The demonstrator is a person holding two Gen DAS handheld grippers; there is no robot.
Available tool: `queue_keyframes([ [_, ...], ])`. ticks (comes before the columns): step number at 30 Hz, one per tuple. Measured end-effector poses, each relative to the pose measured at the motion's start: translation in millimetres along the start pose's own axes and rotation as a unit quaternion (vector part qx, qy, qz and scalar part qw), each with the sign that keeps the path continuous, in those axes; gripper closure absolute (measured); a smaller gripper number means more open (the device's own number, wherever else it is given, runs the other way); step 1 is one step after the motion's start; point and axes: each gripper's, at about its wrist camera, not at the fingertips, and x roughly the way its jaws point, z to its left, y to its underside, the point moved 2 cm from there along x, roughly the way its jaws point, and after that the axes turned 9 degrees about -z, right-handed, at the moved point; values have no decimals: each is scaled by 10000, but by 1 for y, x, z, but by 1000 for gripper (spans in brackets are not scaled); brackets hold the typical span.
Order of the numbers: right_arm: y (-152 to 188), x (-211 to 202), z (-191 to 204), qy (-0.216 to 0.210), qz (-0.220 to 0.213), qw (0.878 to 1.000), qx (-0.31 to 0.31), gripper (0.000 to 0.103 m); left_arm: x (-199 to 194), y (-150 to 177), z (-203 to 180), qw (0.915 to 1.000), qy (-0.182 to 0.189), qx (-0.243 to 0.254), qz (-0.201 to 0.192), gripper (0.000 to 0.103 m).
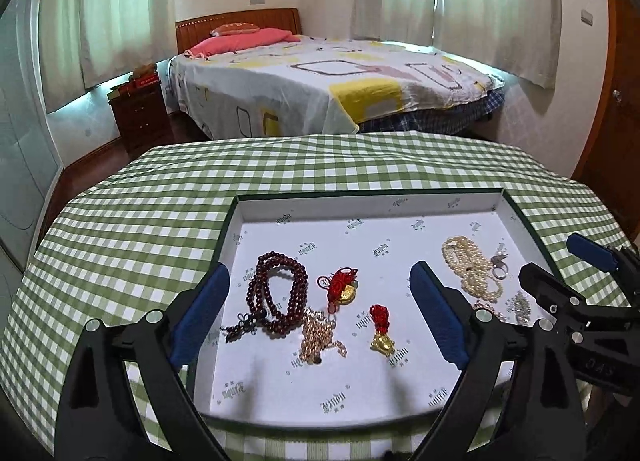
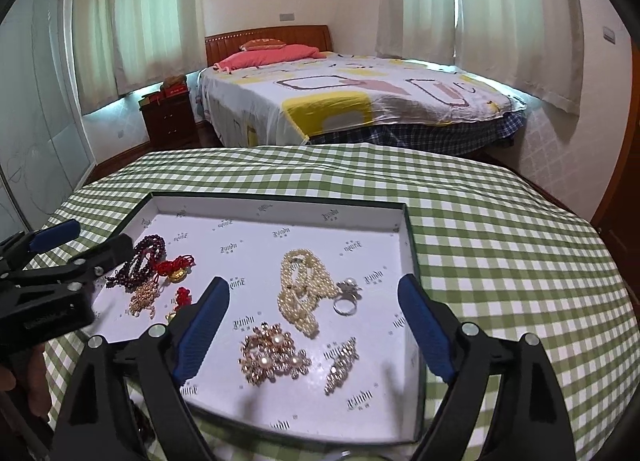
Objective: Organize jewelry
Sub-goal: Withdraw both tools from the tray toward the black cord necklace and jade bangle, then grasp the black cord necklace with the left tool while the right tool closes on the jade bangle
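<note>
A shallow white-lined box (image 1: pixel 508 217) (image 2: pixel 408 237) sits on the green checked tablecloth and holds the jewelry. Dark red beads (image 1: pixel 280 293) (image 2: pixel 146 253), two red-and-gold charms (image 1: pixel 344 285) (image 1: pixel 380 327) and a gold chain (image 1: pixel 318 337) lie at its left. A pearl necklace (image 1: pixel 470 265) (image 2: pixel 300 289), a ring (image 2: pixel 346 303), a pearl-and-gold cluster (image 2: pixel 272 357) and a small crystal piece (image 2: pixel 340 365) lie at its right. My left gripper (image 1: pixel 320 281) is open and empty above the left pieces. My right gripper (image 2: pixel 314 293) is open and empty above the right pieces.
The tablecloth (image 1: pixel 160 201) covers a table that drops away at its far edge. Beyond it stand a bed (image 1: pixel 320 77), a wooden nightstand (image 1: pixel 140 109) and curtained windows. A wooden door (image 1: pixel 620 101) is at the right.
</note>
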Motion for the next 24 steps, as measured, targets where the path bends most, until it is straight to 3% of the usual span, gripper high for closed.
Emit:
queue_keyframes([
  [12,15,-33,-10,176,-47,9998,50,19,-34,12,10,9998,-14,-126,-136,13],
  [24,82,-48,-15,343,346,9986,206,19,-62,62,8,9997,26,-236,-112,13],
])
